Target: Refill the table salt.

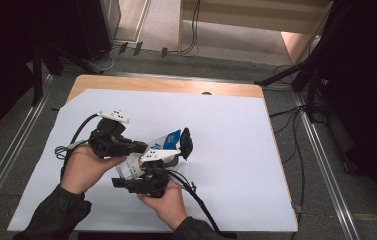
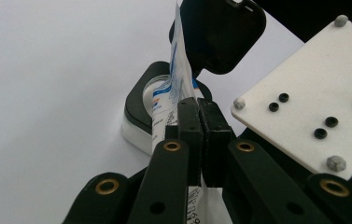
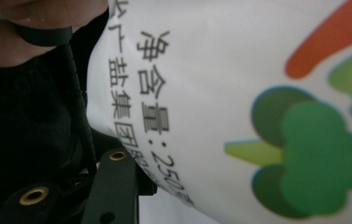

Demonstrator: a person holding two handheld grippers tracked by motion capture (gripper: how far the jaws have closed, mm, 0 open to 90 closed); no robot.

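A white and blue pouch [image 1: 162,143] hangs between both grippers over the white sheet. My left gripper [image 1: 143,146] is shut on its thin edge [image 2: 178,79], with the jaws pressed together [image 2: 197,100]. My right gripper [image 1: 135,172] holds the pouch's lower end. In the right gripper view the printed pouch [image 3: 220,93] lies against one black finger [image 3: 115,182] and hides the other. Just beyond the pouch sits a small white container [image 1: 174,160] with a black rim [image 2: 138,107]. Its black lid [image 2: 220,32] is flipped up.
A white sheet [image 1: 236,150] covers the wooden table [image 1: 166,85]. The right gripper's white plate [image 2: 313,93] is close beside my left jaws. Cables trail from both grippers toward the front edge. Metal rails and stands flank the table.
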